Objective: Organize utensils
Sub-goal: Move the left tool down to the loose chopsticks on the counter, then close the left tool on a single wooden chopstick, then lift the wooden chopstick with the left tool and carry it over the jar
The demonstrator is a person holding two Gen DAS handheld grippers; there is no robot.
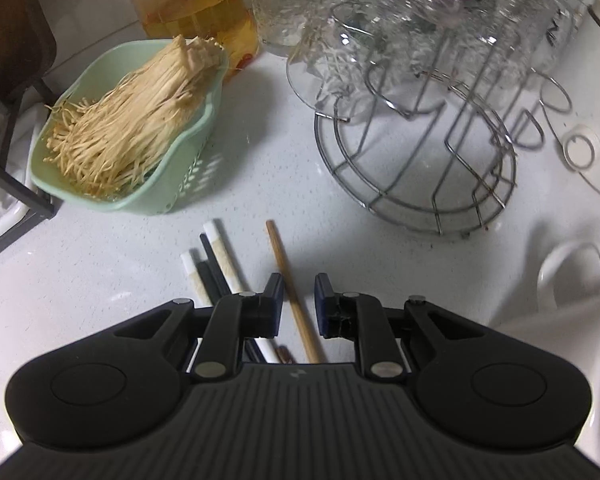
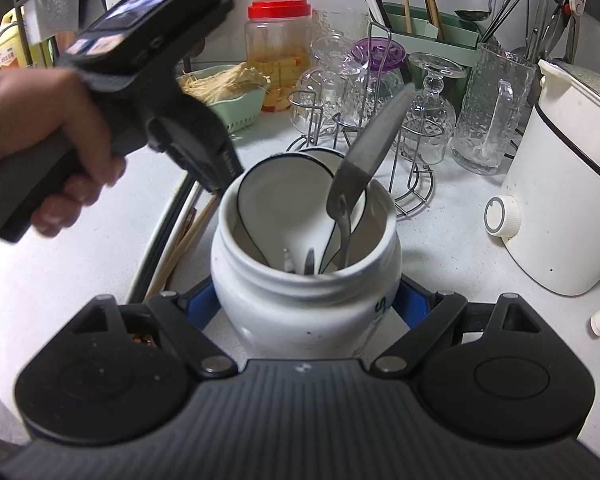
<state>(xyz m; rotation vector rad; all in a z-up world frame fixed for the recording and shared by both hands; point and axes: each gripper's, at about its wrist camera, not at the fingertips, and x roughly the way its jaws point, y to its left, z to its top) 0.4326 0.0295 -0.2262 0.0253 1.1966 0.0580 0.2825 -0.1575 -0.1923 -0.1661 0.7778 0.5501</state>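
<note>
In the left wrist view a wooden chopstick [image 1: 290,292] lies on the white counter between the fingers of my open left gripper [image 1: 298,300], untouched by either pad. Several black and white chopsticks [image 1: 216,264] lie just left of it. In the right wrist view my right gripper [image 2: 306,304] is shut on a white ceramic jar [image 2: 300,312], its blue pads against both sides. The jar holds white ceramic spoons [image 2: 284,208] and a metal spoon [image 2: 370,152]. The hand-held left gripper body [image 2: 148,92] hangs over the chopsticks [image 2: 180,248] left of the jar.
A green basket of enoki mushrooms [image 1: 120,136] stands at the left. A wire rack with upturned glasses [image 1: 420,140] stands at the right, a red-lidded jar [image 2: 278,52] behind. A white cooker [image 2: 568,200] and a glass pitcher [image 2: 496,108] stand right of the jar.
</note>
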